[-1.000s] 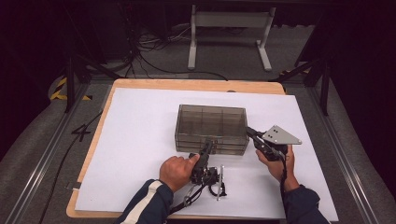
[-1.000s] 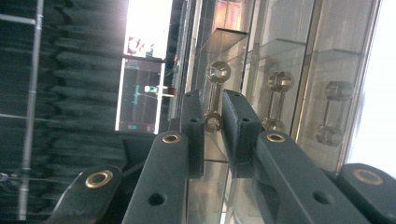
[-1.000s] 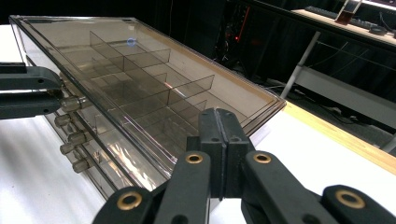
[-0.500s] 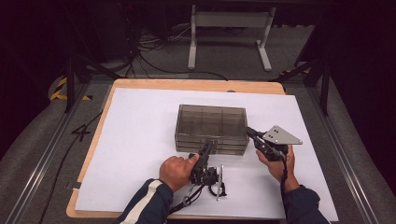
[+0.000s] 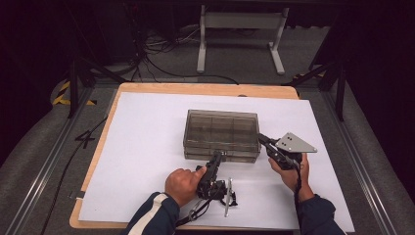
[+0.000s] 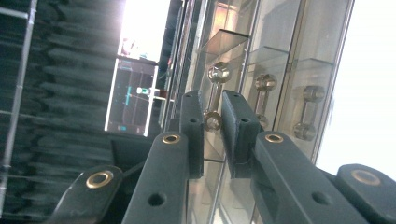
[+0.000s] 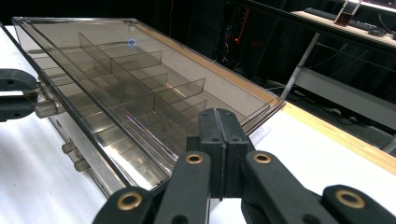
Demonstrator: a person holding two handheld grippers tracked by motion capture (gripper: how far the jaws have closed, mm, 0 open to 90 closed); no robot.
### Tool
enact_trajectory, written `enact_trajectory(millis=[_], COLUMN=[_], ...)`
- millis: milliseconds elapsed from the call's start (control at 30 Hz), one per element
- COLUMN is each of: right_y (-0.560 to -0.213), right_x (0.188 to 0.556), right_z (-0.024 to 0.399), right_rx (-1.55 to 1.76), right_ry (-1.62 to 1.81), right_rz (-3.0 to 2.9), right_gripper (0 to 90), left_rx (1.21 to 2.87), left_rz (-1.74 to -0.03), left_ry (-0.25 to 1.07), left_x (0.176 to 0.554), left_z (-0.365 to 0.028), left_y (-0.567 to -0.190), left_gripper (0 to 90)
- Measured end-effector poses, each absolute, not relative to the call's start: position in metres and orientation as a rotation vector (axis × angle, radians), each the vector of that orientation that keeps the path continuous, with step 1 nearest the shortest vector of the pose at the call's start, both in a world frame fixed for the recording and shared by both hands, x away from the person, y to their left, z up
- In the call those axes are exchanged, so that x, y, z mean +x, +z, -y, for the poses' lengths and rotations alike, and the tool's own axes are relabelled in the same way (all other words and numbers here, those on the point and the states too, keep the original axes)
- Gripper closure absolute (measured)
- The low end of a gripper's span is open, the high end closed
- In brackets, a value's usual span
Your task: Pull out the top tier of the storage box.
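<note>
A smoky clear plastic drawer box [image 5: 222, 129] with inner dividers stands mid-table on white paper. My left gripper [image 5: 218, 155] reaches its front face, turned on its side. In the left gripper view its jaws [image 6: 212, 95] are shut on a metal drawer knob [image 6: 218, 74]. The right gripper view shows those same jaws [image 7: 32, 94] at that knob [image 7: 46, 108]. My right gripper [image 5: 261, 138] is shut with nothing between its pads, its tips [image 7: 218, 112] at the box's [image 7: 116, 70] right front corner.
More metal knobs [image 6: 265, 84] [image 6: 312, 93] line the box's front. The white paper [image 5: 147, 147] covers a wooden board [image 5: 205, 89]. A white stand [image 5: 240, 22] and cables [image 5: 147, 54] lie on the floor beyond the table.
</note>
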State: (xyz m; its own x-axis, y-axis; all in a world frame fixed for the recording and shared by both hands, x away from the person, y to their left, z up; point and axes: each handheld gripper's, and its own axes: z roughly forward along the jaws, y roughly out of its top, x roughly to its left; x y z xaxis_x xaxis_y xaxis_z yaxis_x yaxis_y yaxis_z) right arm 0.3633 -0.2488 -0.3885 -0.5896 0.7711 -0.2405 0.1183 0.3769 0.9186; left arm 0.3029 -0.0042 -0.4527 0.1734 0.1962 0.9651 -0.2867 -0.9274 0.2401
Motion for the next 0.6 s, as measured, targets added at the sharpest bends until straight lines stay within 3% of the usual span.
enact_trajectory(millis=[133,433,600], right_y=[-0.389,-0.388,-0.389], right_x=[0.363,0.364,0.363], right_z=[0.249,0.25,0.25], right_rx=[0.764,0.764,0.759], right_ry=[1.235,1.24,1.245], right_rz=[-1.961,-1.967,-1.964], right_gripper=[90.0,90.0,90.0], left_rx=[2.097,2.117,2.119], left_rz=[0.023,-0.011,-0.086], left_ry=[1.704,1.538,1.33], left_x=[0.303,0.294,0.29], left_z=[-0.002,-0.016,-0.04], left_y=[-0.449,-0.439,-0.427], left_gripper=[78.7,65.3,59.5])
